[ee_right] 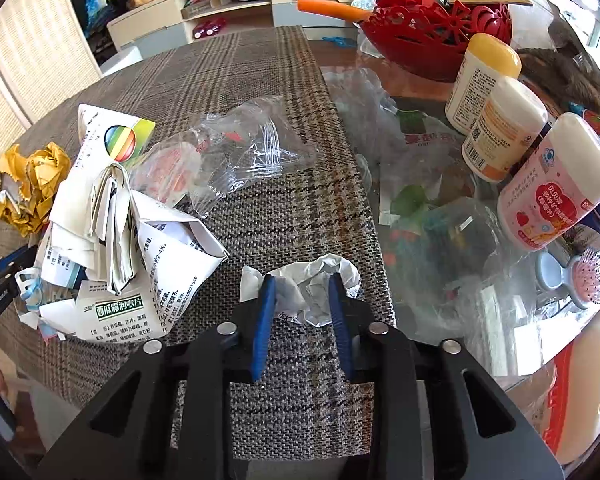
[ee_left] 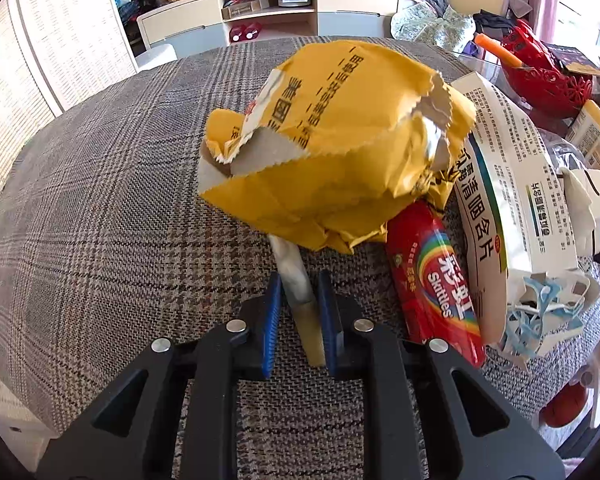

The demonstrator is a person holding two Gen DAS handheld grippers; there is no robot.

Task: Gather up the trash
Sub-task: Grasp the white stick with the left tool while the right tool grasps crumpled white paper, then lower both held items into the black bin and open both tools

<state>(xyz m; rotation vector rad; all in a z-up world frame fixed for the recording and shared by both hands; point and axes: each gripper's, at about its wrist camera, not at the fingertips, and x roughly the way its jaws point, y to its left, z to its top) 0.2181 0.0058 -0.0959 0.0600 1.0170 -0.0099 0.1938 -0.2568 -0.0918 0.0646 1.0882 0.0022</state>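
Note:
In the left wrist view my left gripper point(ee_left: 298, 280) is shut on a pale twisted paper strip point(ee_left: 296, 276) that runs under a crumpled yellow paper bag point(ee_left: 332, 152). A red Skittles wrapper point(ee_left: 432, 280) and a torn white medicine box point(ee_left: 504, 200) lie to its right. In the right wrist view my right gripper point(ee_right: 302, 282) stands around a crumpled white paper scrap point(ee_right: 312, 284), jaws touching its sides. The white medicine box point(ee_right: 120, 248), clear plastic wrap point(ee_right: 236, 152) and the yellow bag point(ee_right: 28, 184) lie to its left.
All lies on a plaid cloth point(ee_right: 260, 80) over a glass table point(ee_right: 420, 92). At right stand a red basket point(ee_right: 432, 36), several white bottles point(ee_right: 556, 184), a pink hairbrush point(ee_right: 592, 280) and clear bags point(ee_right: 432, 200). A TV cabinet point(ee_left: 280, 8) is behind.

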